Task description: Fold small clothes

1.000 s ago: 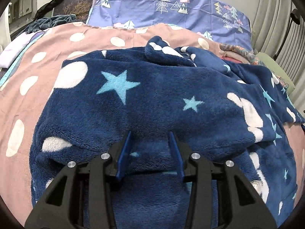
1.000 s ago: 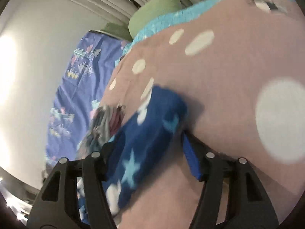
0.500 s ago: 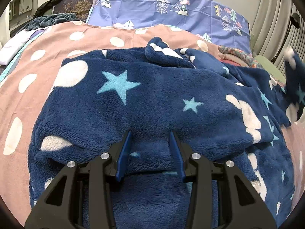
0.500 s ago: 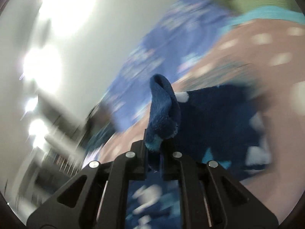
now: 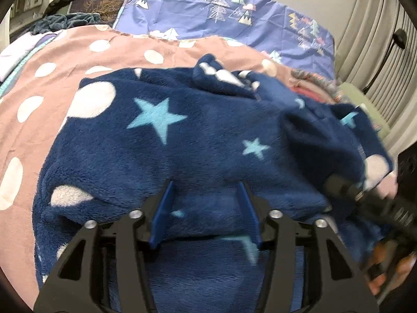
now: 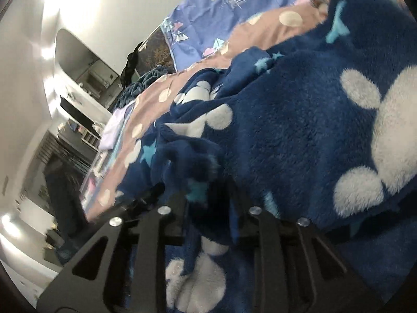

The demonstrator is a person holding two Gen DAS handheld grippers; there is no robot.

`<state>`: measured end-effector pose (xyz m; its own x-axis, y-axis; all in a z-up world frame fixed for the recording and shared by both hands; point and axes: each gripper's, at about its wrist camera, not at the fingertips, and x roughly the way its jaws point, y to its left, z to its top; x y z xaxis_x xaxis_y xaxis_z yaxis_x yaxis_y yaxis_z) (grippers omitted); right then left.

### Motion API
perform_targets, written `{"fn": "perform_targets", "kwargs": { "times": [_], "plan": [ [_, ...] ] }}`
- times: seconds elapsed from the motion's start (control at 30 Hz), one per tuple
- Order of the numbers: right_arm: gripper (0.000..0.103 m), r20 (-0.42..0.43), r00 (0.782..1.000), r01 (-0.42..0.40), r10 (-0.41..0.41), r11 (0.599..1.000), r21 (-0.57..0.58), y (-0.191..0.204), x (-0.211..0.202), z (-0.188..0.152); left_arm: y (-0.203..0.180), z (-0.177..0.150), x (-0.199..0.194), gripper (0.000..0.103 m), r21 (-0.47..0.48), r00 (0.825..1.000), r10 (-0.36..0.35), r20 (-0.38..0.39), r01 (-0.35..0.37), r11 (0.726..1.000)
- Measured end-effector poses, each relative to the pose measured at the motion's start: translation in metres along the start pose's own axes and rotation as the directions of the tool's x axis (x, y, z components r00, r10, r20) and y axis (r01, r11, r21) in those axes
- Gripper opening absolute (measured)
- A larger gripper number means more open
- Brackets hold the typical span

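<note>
The navy fleece garment (image 5: 182,140), patterned with stars and white blobs, lies spread across the pink spotted bedspread (image 5: 47,78) on the bed, with a blue tree-print pillow (image 5: 234,13) behind it. The left gripper (image 5: 206,203) sits low at the near edge, its fingers (image 5: 164,211) apart and just lately opening wider; fleece lies between them, but the pads do not look pressed on it. At the right side of that view the right gripper (image 5: 365,198) is a blur, with a fold of fleece draped over it. Seen from its own camera, the right gripper (image 6: 208,203) has thick fleece bunched between its fingers, which have just been opening a little; whether they pinch the cloth I cannot tell, since the pile hides the tips.

The risk, I think, is the flap slipping free too soon and landing crooked or doubled. With the left fingers loose, nothing pins the near edge, so a pull from the right could drag the whole garment sideways.
</note>
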<state>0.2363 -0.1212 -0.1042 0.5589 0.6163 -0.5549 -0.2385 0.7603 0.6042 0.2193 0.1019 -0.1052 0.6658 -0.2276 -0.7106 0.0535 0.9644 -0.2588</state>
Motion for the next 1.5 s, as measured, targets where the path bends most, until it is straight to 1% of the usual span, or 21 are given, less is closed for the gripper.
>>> {"fn": "perform_targets", "kwargs": {
  "times": [0.03, 0.07, 0.13, 0.2, 0.27, 0.33, 0.47, 0.57, 0.7, 0.73, 0.77, 0.8, 0.83, 0.97, 1.1, 1.17, 1.2, 1.3, 1.37, 1.43, 1.5],
  "plan": [
    [0.031, 0.005, 1.000, 0.010, -0.010, 1.000, -0.024, 0.005, -0.001, -0.004, -0.002, 0.002, -0.005, 0.062, -0.024, 0.999, -0.050, 0.007, 0.050, 0.998],
    [0.039, 0.010, 1.000, 0.007, -0.006, 0.999, -0.049, 0.010, -0.002, -0.006, -0.004, 0.004, -0.009, 0.064, -0.058, 0.992, -0.129, 0.010, 0.129, 0.990],
    [0.045, 0.009, 1.000, -0.006, 0.006, 0.997, -0.072, 0.011, -0.006, -0.008, -0.010, 0.008, -0.010, 0.070, -0.120, 0.967, -0.256, -0.005, 0.253, 0.960],
    [0.045, 0.012, 1.000, 0.006, -0.005, 0.996, -0.092, 0.010, -0.014, -0.014, -0.020, 0.012, -0.006, 0.071, -0.161, 0.941, -0.338, -0.035, 0.328, 0.931],
    [0.045, 0.015, 1.000, 0.021, -0.020, 0.994, -0.111, 0.009, -0.024, -0.019, -0.030, 0.013, 0.002, 0.080, -0.178, 0.923, -0.379, -0.061, 0.363, 0.914],
    [0.045, 0.010, 1.000, 0.029, -0.028, 0.992, -0.121, 0.008, -0.028, -0.024, -0.039, 0.015, 0.014, 0.081, -0.196, 0.912, -0.400, -0.093, 0.377, 0.905],
    [0.045, 0.008, 1.000, 0.027, -0.026, 0.993, -0.117, 0.004, -0.033, -0.026, -0.054, 0.018, 0.030, 0.081, -0.238, 0.916, -0.384, -0.118, 0.350, 0.906],
    [0.048, -0.002, 1.000, 0.027, -0.027, 0.992, -0.127, 0.005, -0.030, -0.026, -0.061, 0.021, 0.028, 0.081, -0.242, 0.901, -0.418, -0.118, 0.382, 0.892],
    [0.051, -0.009, 1.000, 0.028, -0.029, 0.989, -0.145, 0.008, -0.026, -0.024, -0.070, 0.018, 0.030, 0.081, -0.194, 0.917, -0.378, -0.127, 0.351, 0.916],
    [0.051, -0.007, 1.000, 0.028, -0.029, 0.989, -0.146, 0.008, -0.026, -0.024, -0.070, 0.017, 0.028, 0.068, -0.180, 0.924, -0.363, -0.123, 0.339, 0.923],
    [0.051, -0.001, 1.000, 0.026, -0.027, 0.989, -0.145, 0.008, -0.027, -0.023, -0.072, 0.016, 0.029, 0.033, -0.161, 0.931, -0.345, -0.120, 0.325, 0.932],
    [0.051, 0.006, 1.000, 0.025, -0.025, 0.989, -0.144, 0.008, -0.029, -0.023, -0.073, 0.018, 0.030, 0.018, -0.142, 0.931, -0.338, -0.139, 0.319, 0.937],
    [0.051, 0.019, 1.000, 0.022, -0.020, 0.989, -0.145, 0.007, -0.033, -0.024, -0.074, 0.021, 0.031, 0.010, -0.140, 0.926, -0.344, -0.153, 0.324, 0.936],
    [0.053, 0.088, 0.996, 0.000, 0.011, 0.992, -0.123, 0.002, -0.048, -0.022, -0.084, 0.055, -0.002, 0.009, -0.031, 0.946, -0.318, -0.056, 0.317, 0.948],
    [0.058, 0.128, 0.990, 0.053, -0.053, 0.999, -0.003, -0.021, -0.051, -0.015, -0.080, 0.096, -0.052, 0.010, 0.091, 0.966, -0.253, 0.060, 0.247, 0.965],
    [0.051, 0.109, 0.989, 0.091, -0.101, 0.991, 0.097, -0.039, -0.048, -0.012, -0.069, 0.104, -0.064, 0.010, 0.101, 0.971, -0.225, 0.084, 0.216, 0.971],
    [0.049, 0.096, 0.991, 0.079, -0.093, 0.987, 0.140, -0.047, -0.047, -0.011, -0.058, 0.106, -0.071, 0.010, 0.101, 0.976, -0.194, 0.098, 0.185, 0.978],
    [0.048, 0.096, 0.988, 0.105, -0.118, 0.986, 0.132, -0.046, -0.047, -0.011, -0.020, 0.104, -0.079, 0.010, 0.066, 0.987, -0.109, 0.116, 0.102, 0.993],
    [0.048, 0.095, 0.980, 0.167, -0.175, 0.982, 0.084, -0.036, -0.044, -0.012, 0.006, 0.099, -0.076, 0.010, 0.021, 0.992, -0.061, 0.107, 0.059, 0.998],
    [0.047, 0.108, 0.968, 0.223, -0.228, 0.973, 0.051, -0.028, -0.046, -0.014, 0.036, 0.089, -0.061, 0.011, -0.023, 0.998, 0.004, 0.068, -0.002, 1.000],
    [0.049, 0.137, 0.951, 0.276, -0.277, 0.961, 0.028, -0.020, -0.050, -0.017, 0.054, 0.080, -0.044, 0.014, -0.037, 0.998, 0.063, 0.020, -0.062, 0.997]
  ]
}}
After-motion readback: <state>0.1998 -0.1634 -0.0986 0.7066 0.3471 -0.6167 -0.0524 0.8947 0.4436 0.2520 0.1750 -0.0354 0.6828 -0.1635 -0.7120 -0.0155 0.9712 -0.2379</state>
